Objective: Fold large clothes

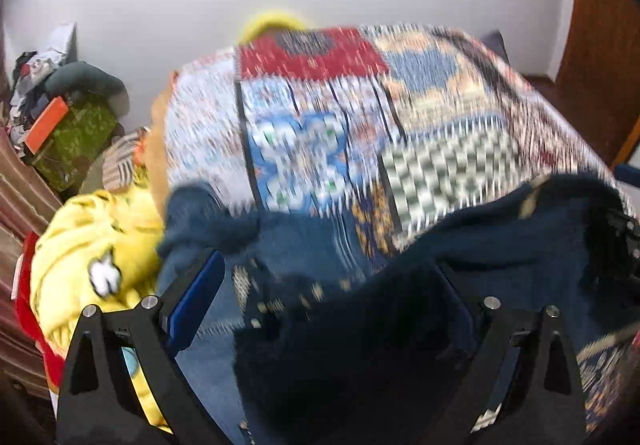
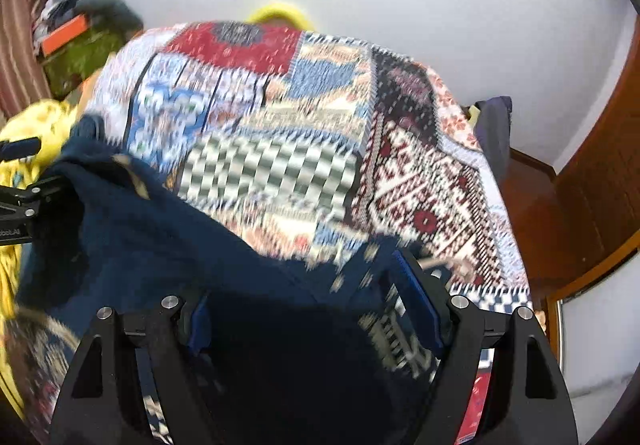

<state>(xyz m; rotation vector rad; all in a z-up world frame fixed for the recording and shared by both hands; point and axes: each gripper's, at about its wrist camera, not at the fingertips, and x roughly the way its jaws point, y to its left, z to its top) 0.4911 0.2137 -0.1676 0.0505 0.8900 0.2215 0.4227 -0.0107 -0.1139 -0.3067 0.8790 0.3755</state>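
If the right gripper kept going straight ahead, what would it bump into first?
The dark blue garment, most likely. It is bunched between the right gripper fingers and spreads in front of them. Just beyond lies the patchwork bedspread. The picture is blurred, so depth is uncertain.

Black tongs [image 2: 316, 325], blue pads, silver screws

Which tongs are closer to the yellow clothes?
Left. The left tongs sit right beside the yellow clothes; the right tongs are farther off, across the dark blue garment.
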